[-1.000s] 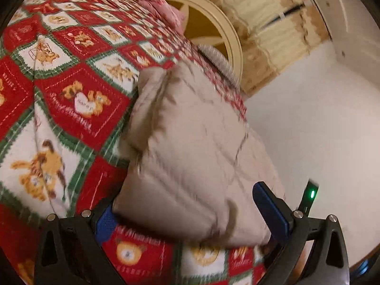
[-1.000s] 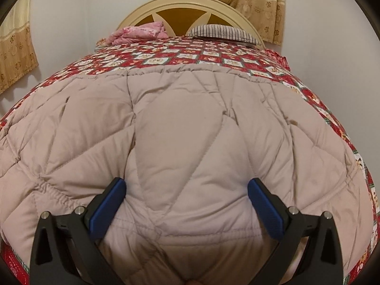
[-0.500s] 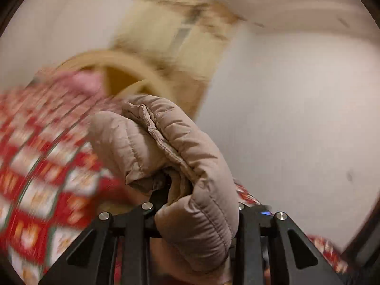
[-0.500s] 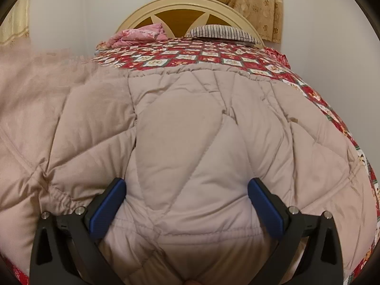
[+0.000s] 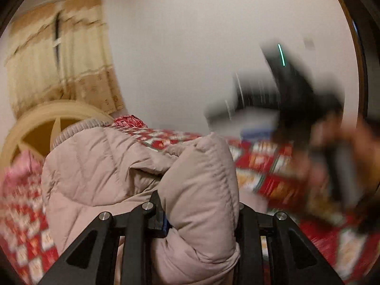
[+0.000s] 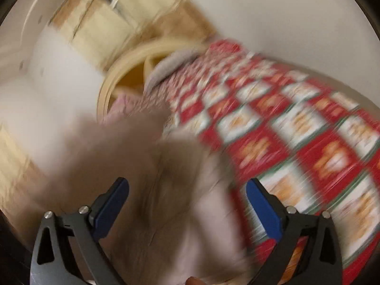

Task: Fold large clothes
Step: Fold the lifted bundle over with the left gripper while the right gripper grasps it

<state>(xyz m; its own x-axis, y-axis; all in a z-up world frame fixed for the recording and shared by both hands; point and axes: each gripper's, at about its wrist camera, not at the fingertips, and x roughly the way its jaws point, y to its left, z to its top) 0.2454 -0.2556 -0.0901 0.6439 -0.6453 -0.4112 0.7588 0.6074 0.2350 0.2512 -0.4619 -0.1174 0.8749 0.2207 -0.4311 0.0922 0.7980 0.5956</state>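
In the left wrist view, our left gripper (image 5: 201, 216) is closed down on a thick fold of the beige quilted puffer coat (image 5: 114, 173), the padded edge bulging up between its black fingers. The rest of the coat trails away to the left and back toward the cream wooden headboard (image 5: 35, 121), over the red and white patchwork bedspread (image 5: 273, 166). To the right, a blurred dark shape is probably our right gripper (image 5: 296, 109), raised above the bedspread.

In the right wrist view, that right gripper (image 6: 187, 204) stands wide open with its blue pads (image 6: 261, 206) apart and nothing held. The coat (image 6: 166, 190) lies directly ahead and below, smeared by motion, running from the lower left toward the headboard (image 6: 114, 80). The bedspread (image 6: 308, 142) fills the right side.

We judge the fold turns on the held edge travelling across the coat's long axis. The left gripper is on the coat already; the right is nearest the free half.
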